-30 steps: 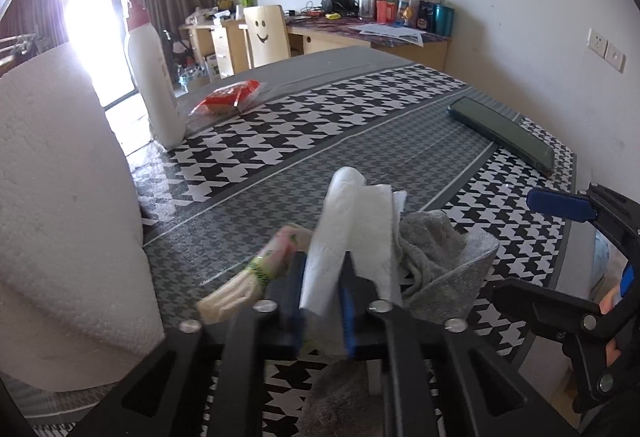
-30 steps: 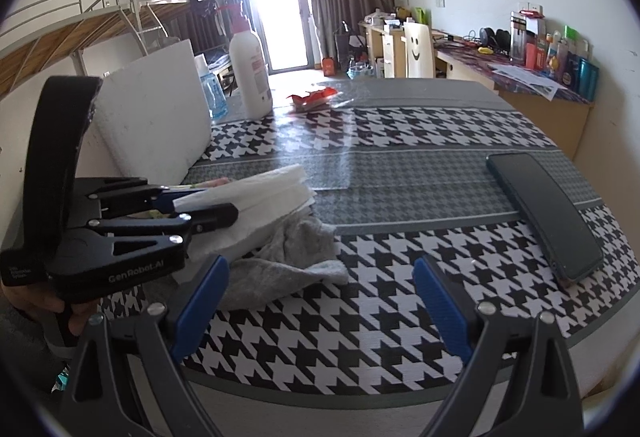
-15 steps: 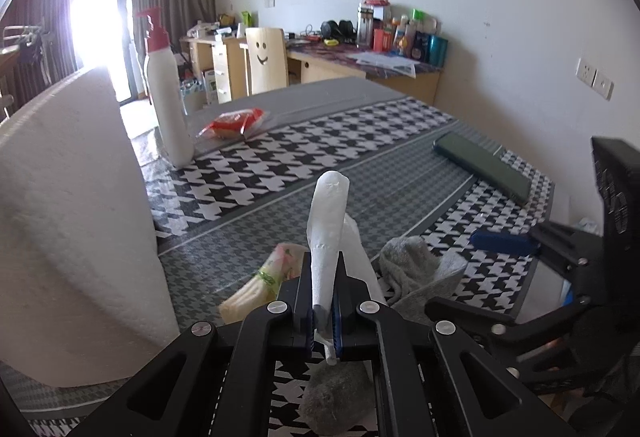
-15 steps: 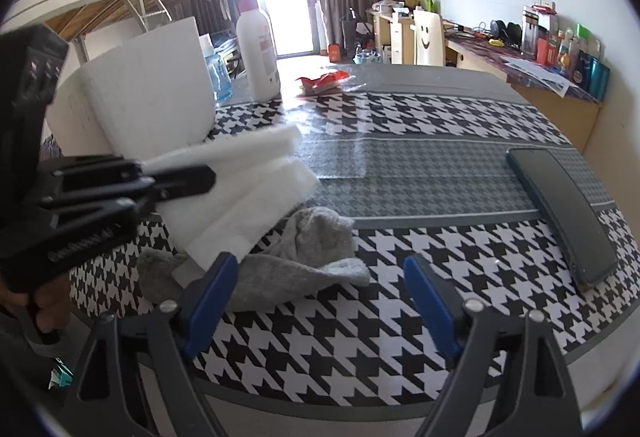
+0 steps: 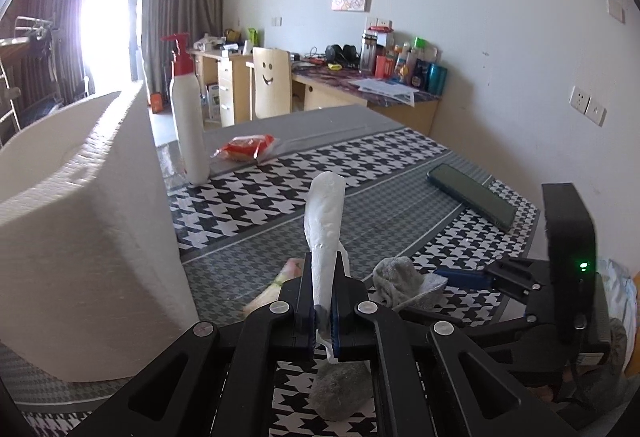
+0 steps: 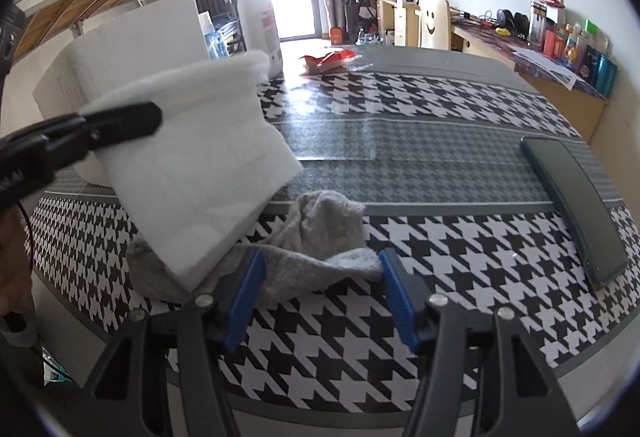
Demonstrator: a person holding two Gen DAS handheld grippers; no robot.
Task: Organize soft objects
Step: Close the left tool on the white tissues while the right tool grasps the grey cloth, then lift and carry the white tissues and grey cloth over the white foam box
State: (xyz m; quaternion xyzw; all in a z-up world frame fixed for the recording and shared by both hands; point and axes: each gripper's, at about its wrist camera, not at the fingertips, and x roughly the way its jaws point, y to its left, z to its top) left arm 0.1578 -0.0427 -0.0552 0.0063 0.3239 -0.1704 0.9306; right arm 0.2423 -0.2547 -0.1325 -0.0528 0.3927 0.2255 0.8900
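My left gripper (image 5: 323,301) is shut on a folded white paper towel (image 5: 325,213) and holds it upright above the table. In the right wrist view the same paper towel (image 6: 200,173) hangs at the left from the left gripper's black fingers (image 6: 100,129). Below it a crumpled grey sock (image 6: 320,233) lies on the houndstooth tablecloth (image 6: 440,237). My right gripper (image 6: 320,267) is low over the near edge of the sock. Its jaws are closing with the sock's edge between the blue pads (image 6: 244,297), which do not press on it. The grey sock (image 5: 400,279) also shows beside the right gripper's finger.
A big white paper roll (image 5: 80,237) stands at the left, with a white pump bottle (image 5: 188,125) and a red packet (image 5: 246,149) behind it. A dark phone (image 6: 576,205) lies at the right. A pink and green wrapped thing (image 5: 276,285) lies by the roll. The table's front edge (image 6: 360,413) is close.
The left gripper has risen with the paper towel, which now stands narrow and upright. The right gripper's jaws have narrowed and come closer to the grey sock.
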